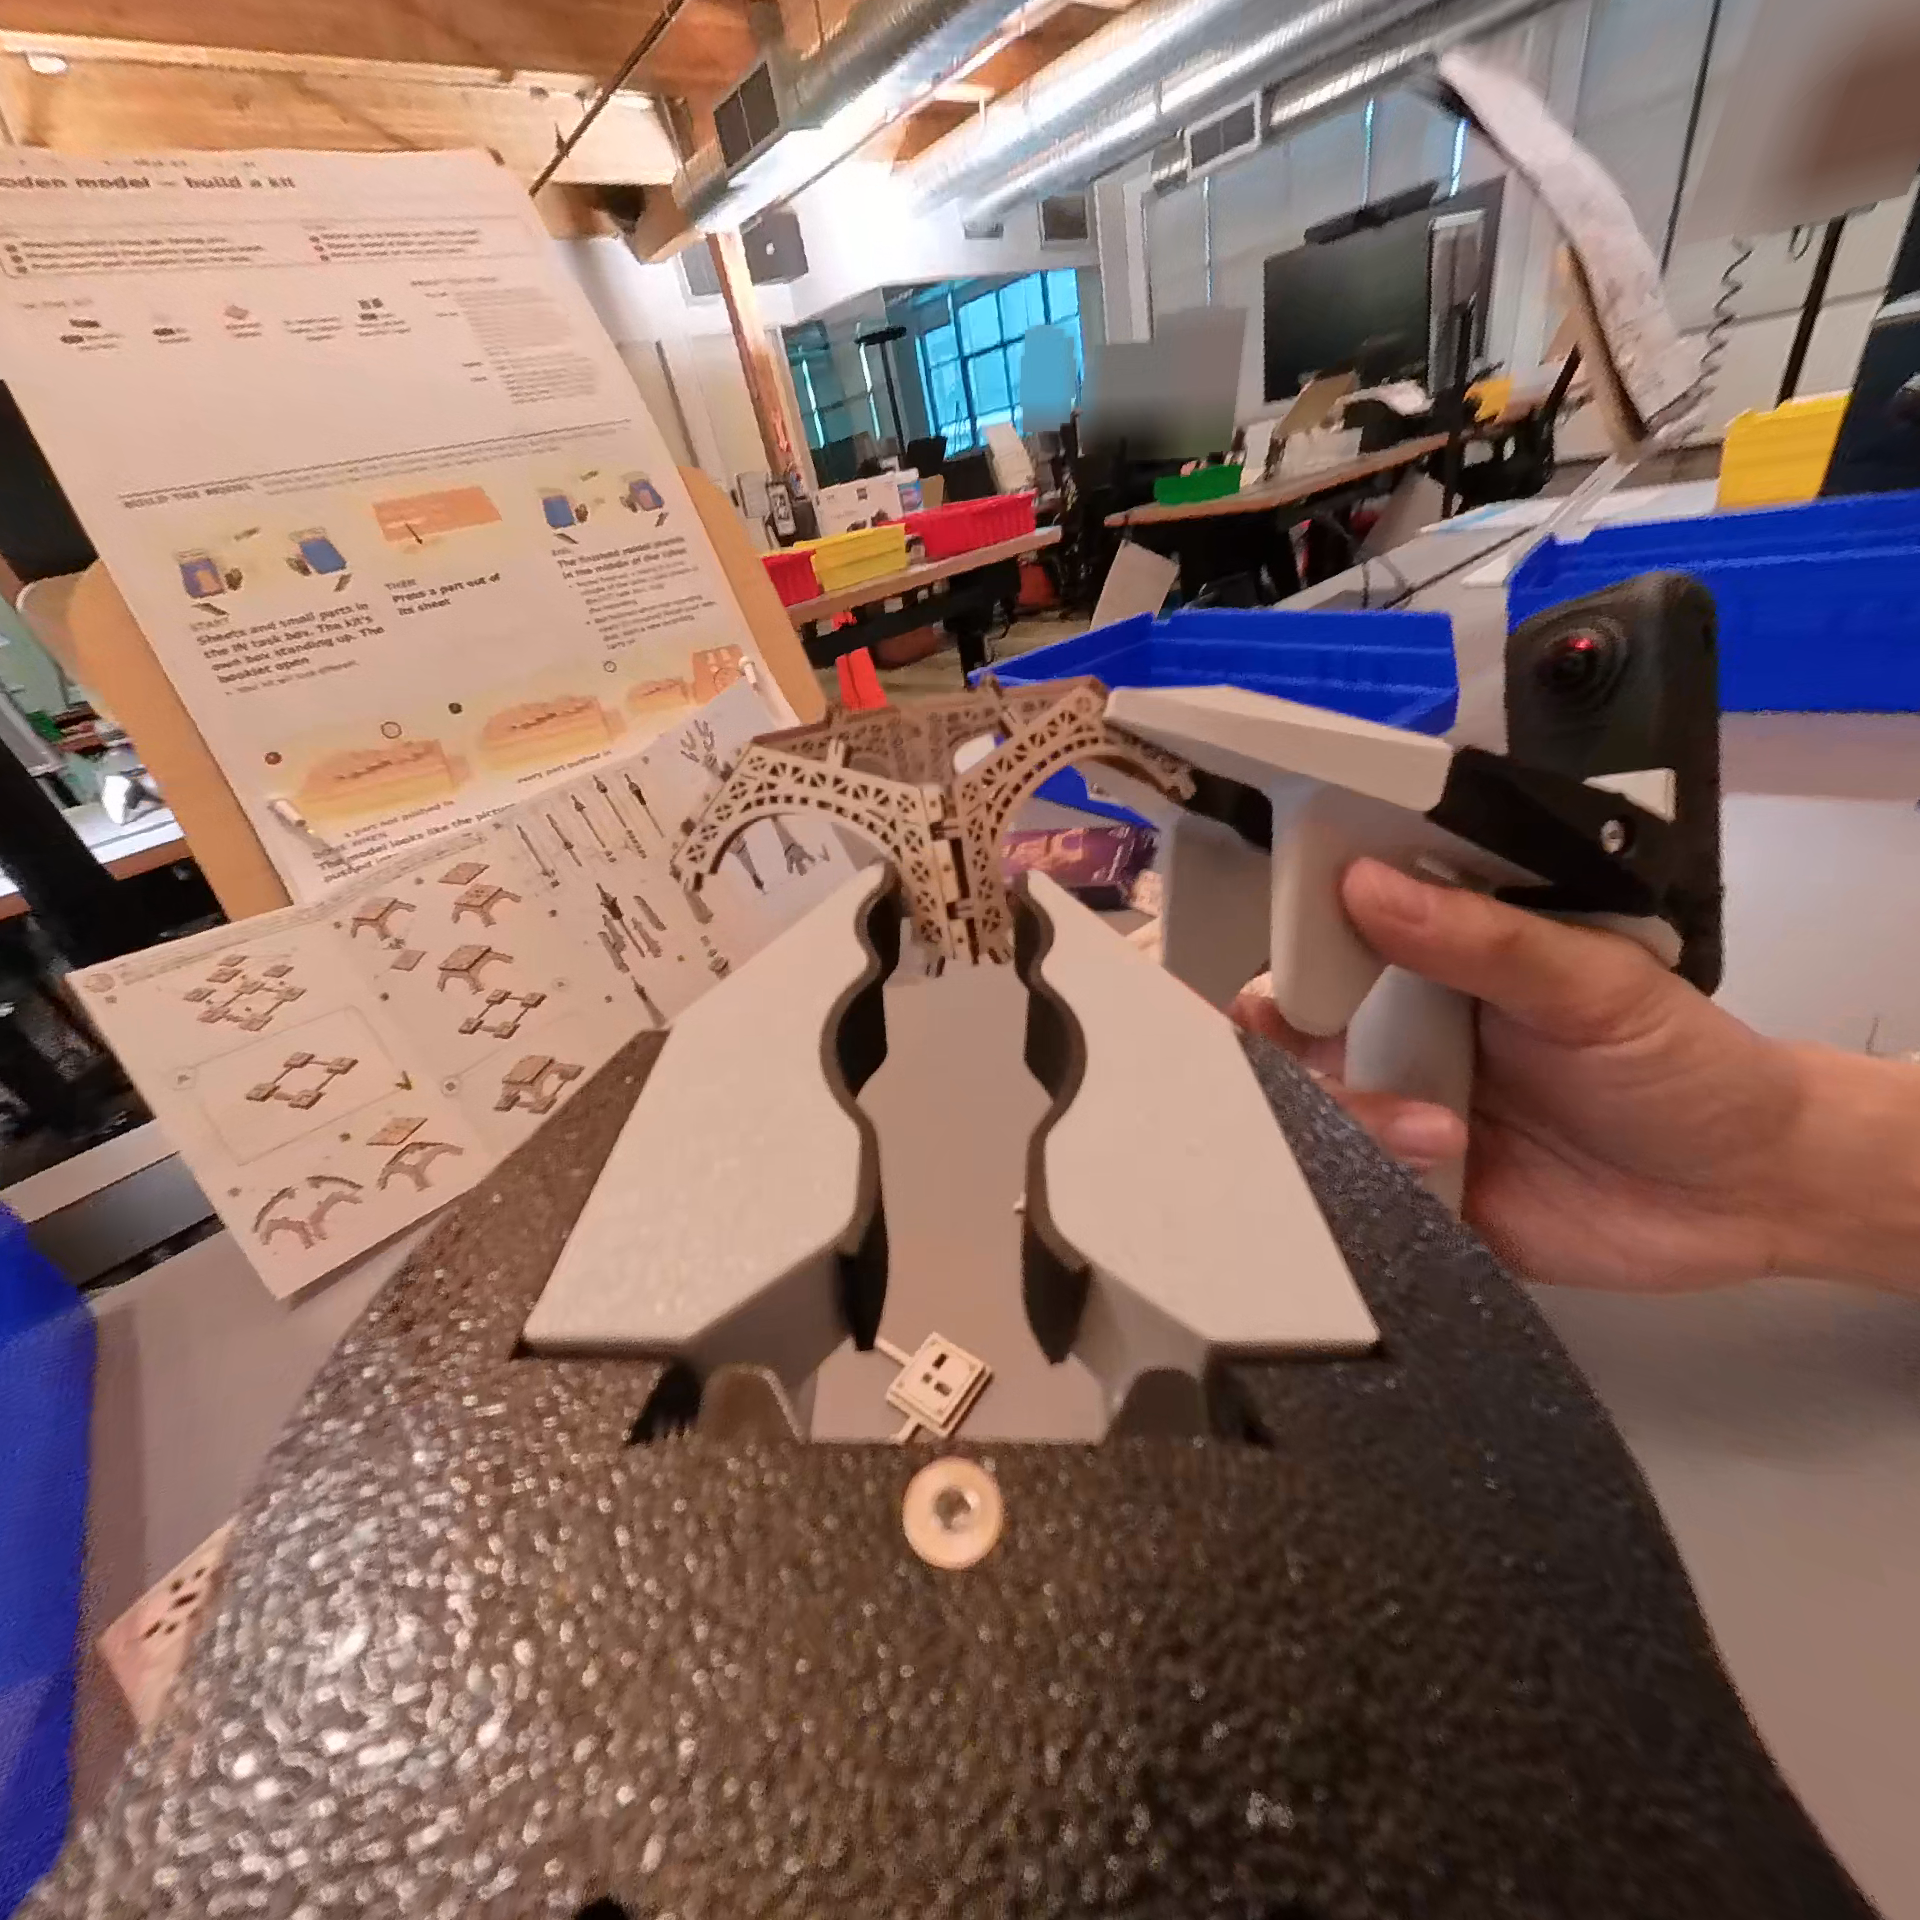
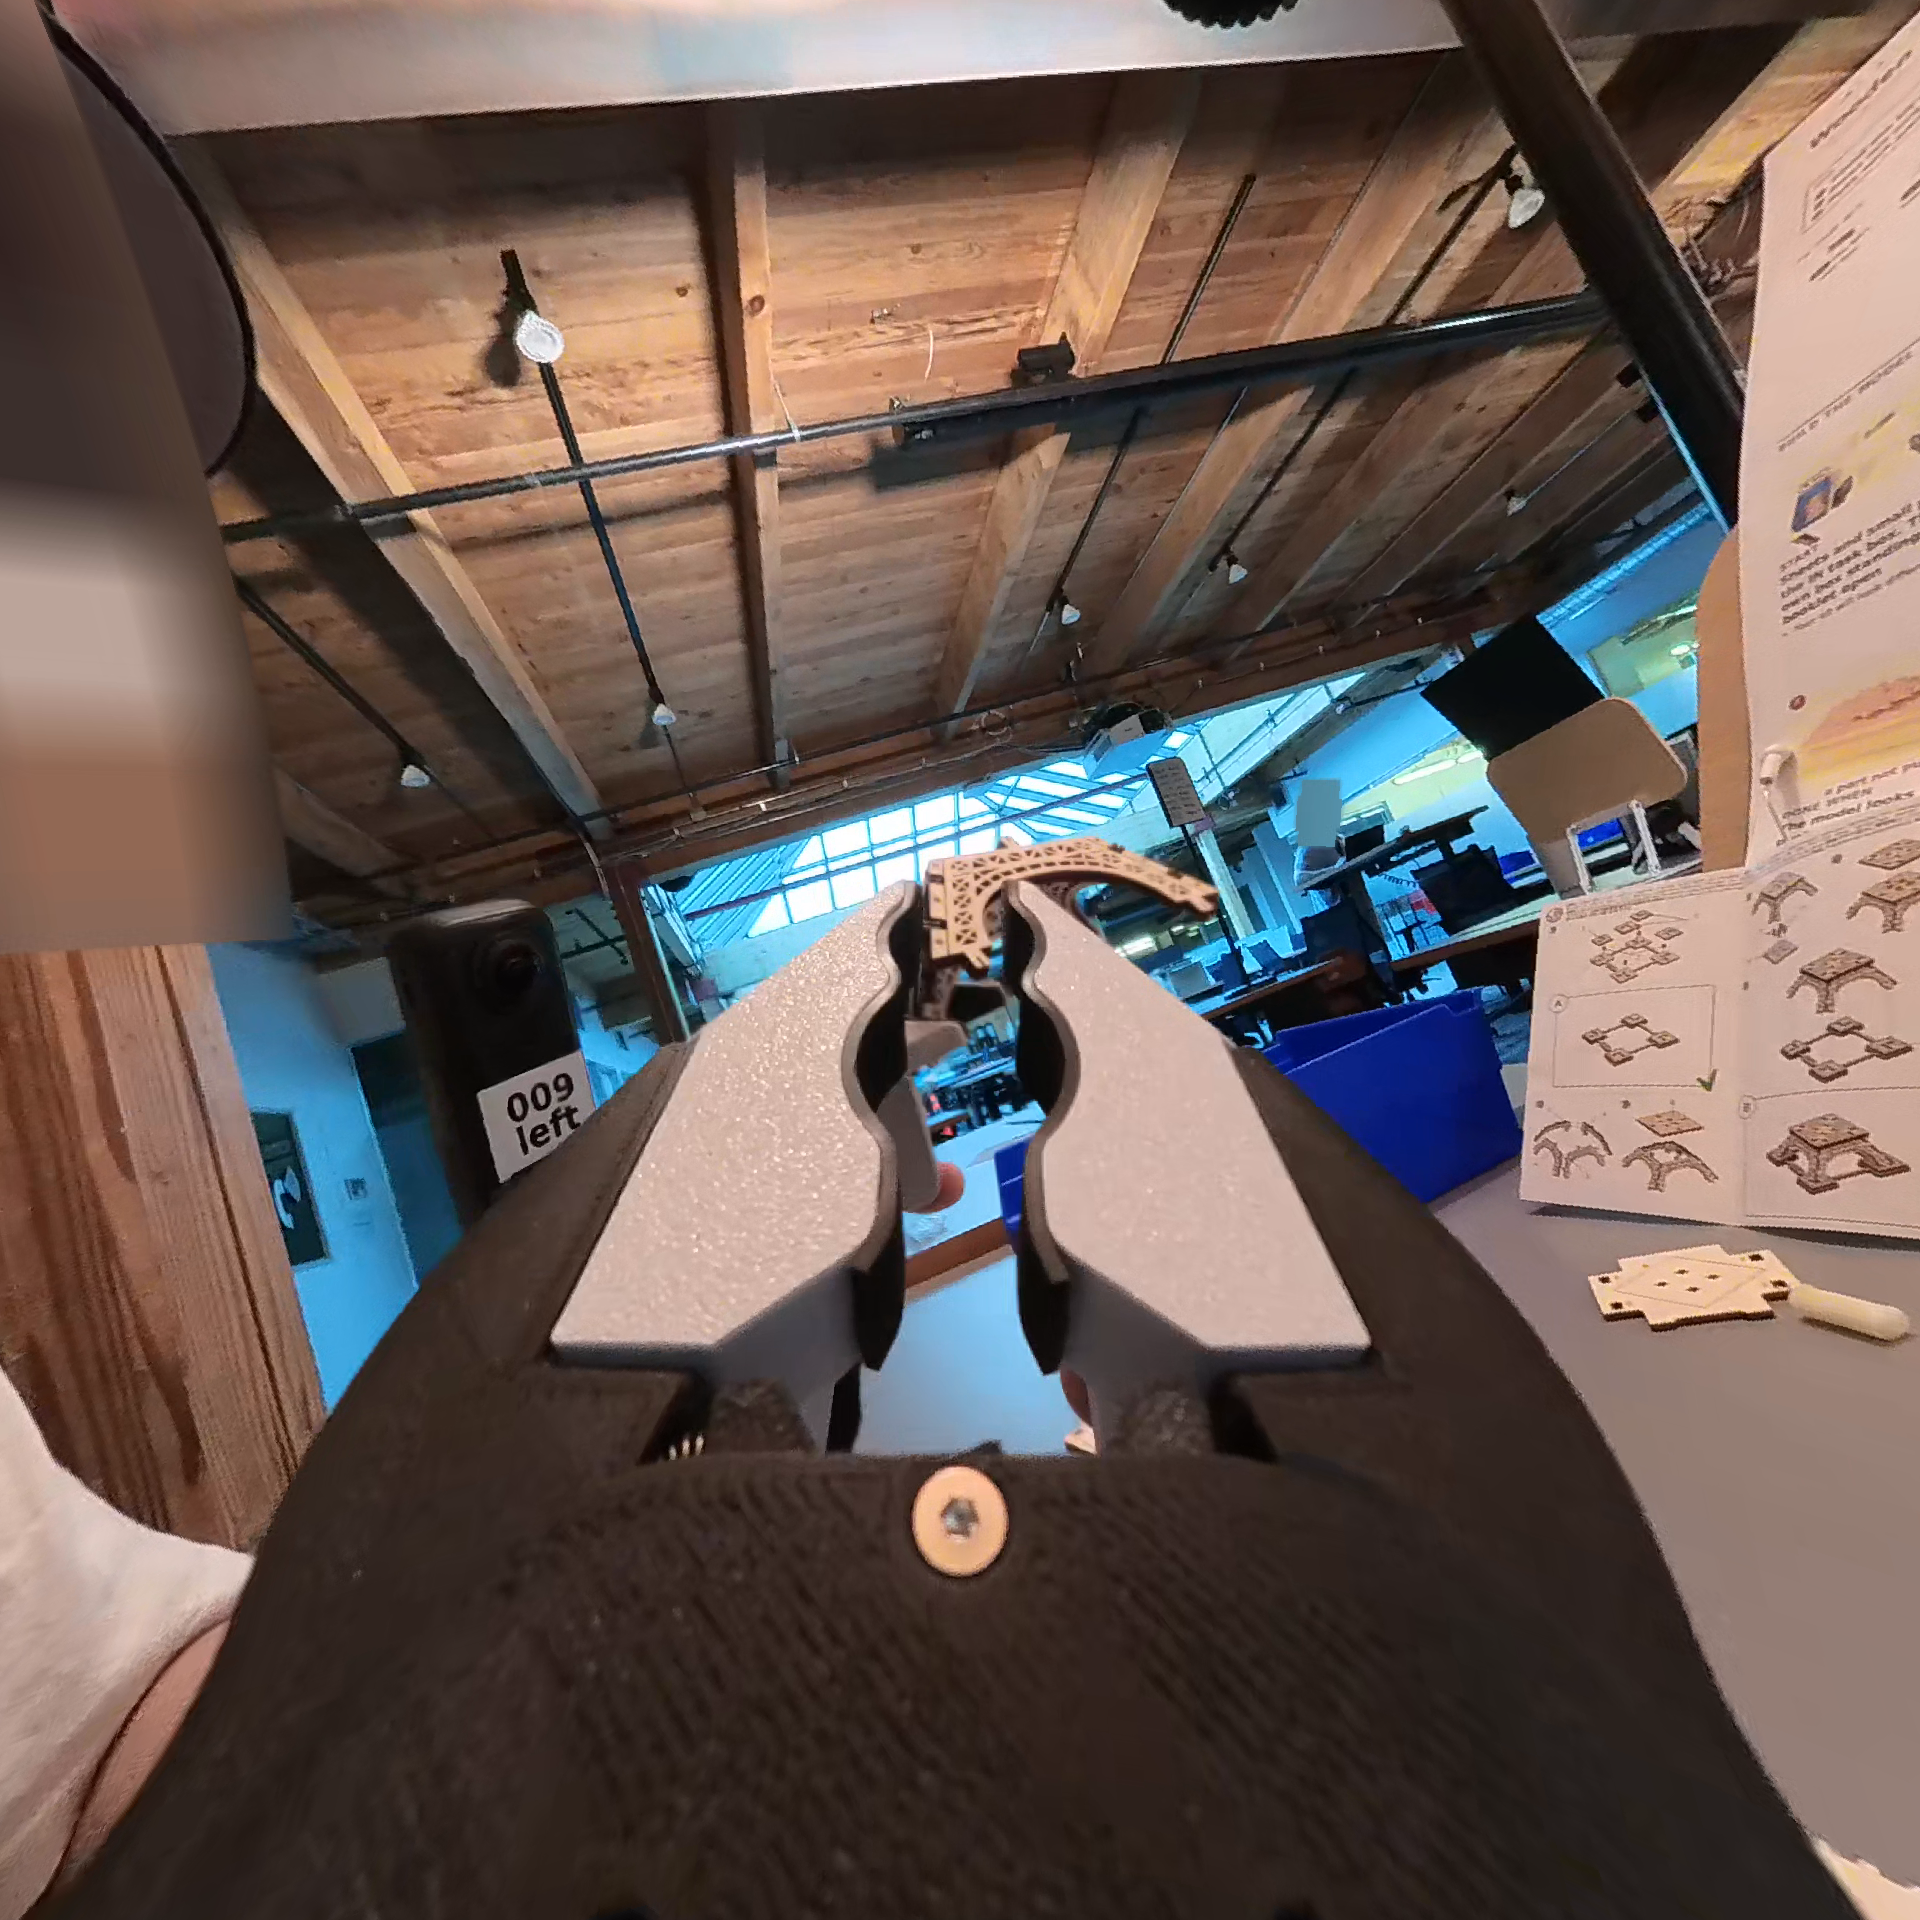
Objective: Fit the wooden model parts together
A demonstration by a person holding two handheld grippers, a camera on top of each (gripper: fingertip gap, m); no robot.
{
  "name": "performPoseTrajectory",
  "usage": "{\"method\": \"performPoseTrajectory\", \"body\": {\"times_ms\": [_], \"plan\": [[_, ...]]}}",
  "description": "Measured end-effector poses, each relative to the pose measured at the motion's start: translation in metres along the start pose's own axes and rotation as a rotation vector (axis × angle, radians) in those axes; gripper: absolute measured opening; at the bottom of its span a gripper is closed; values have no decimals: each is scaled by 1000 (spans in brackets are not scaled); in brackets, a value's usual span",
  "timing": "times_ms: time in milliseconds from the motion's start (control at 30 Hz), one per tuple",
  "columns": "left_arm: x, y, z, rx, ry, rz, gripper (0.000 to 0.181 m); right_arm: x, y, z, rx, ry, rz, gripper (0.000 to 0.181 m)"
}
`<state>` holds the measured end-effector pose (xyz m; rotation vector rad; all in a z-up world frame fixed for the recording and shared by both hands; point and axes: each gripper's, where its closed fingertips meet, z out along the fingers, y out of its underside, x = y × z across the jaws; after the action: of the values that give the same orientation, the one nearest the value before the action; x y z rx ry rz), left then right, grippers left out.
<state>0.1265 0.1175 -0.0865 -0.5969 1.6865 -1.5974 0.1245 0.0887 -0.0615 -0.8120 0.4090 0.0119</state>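
Wooden arch assembly (image 1: 914, 800): latticed tower-base legs, joined, held aloft above the table. One leg runs down between the tips of the left gripper (image 1: 961, 940), which is clamped on it; the arches spread up and away from there. The right gripper (image 2: 966, 951) meets the same assembly from the right and appears to pinch a neighbouring arch, though contact is partly hidden. Both grippers are at the piece. Loose square wooden plate (image 2: 1683, 1286): flat on the grey table (image 2: 1714, 1558), right side, nearer the right gripper. Instruction booklet (image 2: 1725, 1049): open, behind the plate.
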Motion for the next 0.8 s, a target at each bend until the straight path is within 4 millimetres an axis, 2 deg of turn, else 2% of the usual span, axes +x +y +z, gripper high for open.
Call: {"method": "performPoseTrajectory", "body": {"times_ms": [133, 233, 333, 433, 567, 633, 700, 800], "plan": [[1, -9, -3, 67, 35, -69, 15, 7, 5, 0, -51, 23, -4, 15], [-4, 2, 0, 2, -2, 2, 15, 9, 7, 0, -72, 26, -29, 16], [-14, 5, -2, -19, -74, 73, 15, 10, 8, 0, -138, 23, -165, 32], [-23, 18, -2, -125, -99, 130, 15, 17, 9, -1, -267, 65, -517, 53], [-14, 31, -2, -219, -1, 28, 16, 26, 33, -5, -569, 69, -1203, 62], [-8, 40, -3, -277, 51, -9, 16, 31, 42, -8, -657, 79, -1485, 61], [-4, 49, -3, -331, 80, -12, 16, 30, 51, -9, -687, 77, -1606, 53], [3, 57, -4, -380, 124, 7, 16, 35, 64, -13, -769, 65, -1671, 37]]}}
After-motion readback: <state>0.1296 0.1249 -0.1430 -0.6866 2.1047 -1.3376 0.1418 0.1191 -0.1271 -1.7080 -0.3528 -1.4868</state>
